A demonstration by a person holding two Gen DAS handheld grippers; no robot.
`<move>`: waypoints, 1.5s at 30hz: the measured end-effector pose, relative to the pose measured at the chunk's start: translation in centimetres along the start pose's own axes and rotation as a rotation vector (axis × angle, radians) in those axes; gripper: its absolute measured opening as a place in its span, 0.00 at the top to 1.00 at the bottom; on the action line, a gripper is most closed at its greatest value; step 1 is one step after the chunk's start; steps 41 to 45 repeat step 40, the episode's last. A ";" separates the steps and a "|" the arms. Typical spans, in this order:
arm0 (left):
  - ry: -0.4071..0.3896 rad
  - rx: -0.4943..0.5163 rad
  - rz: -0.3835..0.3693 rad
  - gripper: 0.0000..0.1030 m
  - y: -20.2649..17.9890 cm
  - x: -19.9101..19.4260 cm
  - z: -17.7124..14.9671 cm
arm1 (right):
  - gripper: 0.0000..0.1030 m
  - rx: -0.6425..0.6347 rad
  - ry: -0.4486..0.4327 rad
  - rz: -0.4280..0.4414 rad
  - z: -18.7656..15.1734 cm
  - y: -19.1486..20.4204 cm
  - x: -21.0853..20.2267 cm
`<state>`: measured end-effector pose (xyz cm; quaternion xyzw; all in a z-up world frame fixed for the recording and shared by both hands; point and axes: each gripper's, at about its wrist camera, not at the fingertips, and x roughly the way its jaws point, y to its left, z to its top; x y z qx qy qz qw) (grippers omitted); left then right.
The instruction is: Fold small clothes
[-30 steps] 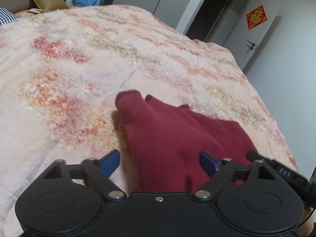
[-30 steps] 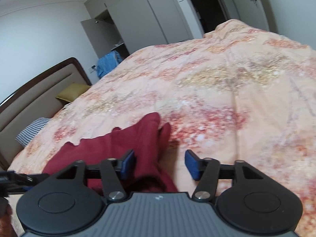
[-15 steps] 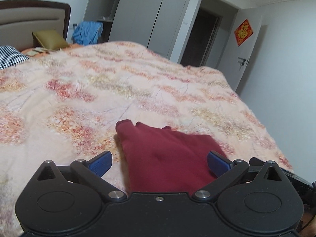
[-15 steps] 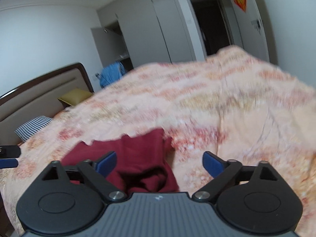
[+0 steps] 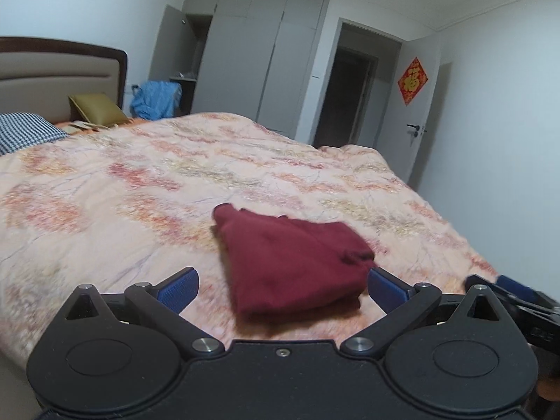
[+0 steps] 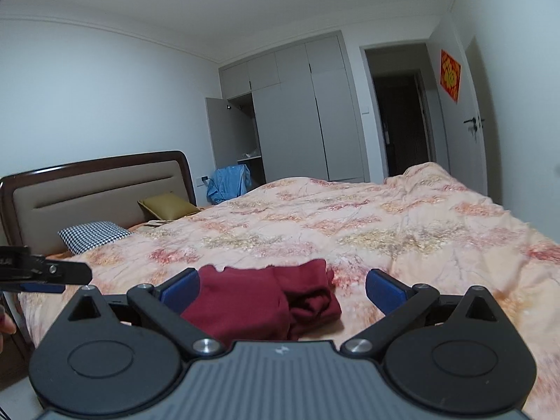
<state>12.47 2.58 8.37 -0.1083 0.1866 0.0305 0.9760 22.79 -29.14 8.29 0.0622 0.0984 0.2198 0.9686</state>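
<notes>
We see the left gripper [image 5: 282, 285] with its blue fingers [image 5: 178, 285] spread wide and empty above a folded dark red garment [image 5: 290, 262] lying on the floral bedspread [image 5: 140, 189].

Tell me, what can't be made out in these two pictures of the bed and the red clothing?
- Red garment: the kind of clothing, in either view; it lies folded.
- Its near edge, right wrist view: covered by the right tool body.
- Doorway: too dark inside, both views.
- Red door sign: small and soft, lettering unreadable.
- Right tool, left wrist view: cut off by the left tool.
</notes>
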 end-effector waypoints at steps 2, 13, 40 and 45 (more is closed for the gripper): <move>-0.002 0.016 0.014 0.01 0.1 -0.9 -1.7 | 0.00 -0.009 -0.006 -0.011 -1.3 0.6 -1.7; 0.007 0.076 0.059 0.01 1.9 -2.8 -7.8 | 0.00 -0.087 -0.024 -0.120 -7.4 3.2 -7.0; 0.063 0.069 0.131 0.01 2.6 -0.9 -7.8 | 0.00 -0.104 0.051 -0.112 -8.4 2.5 -5.5; 0.063 0.069 0.131 0.01 2.6 -0.9 -7.8 | 0.00 -0.104 0.051 -0.112 -8.4 2.5 -5.5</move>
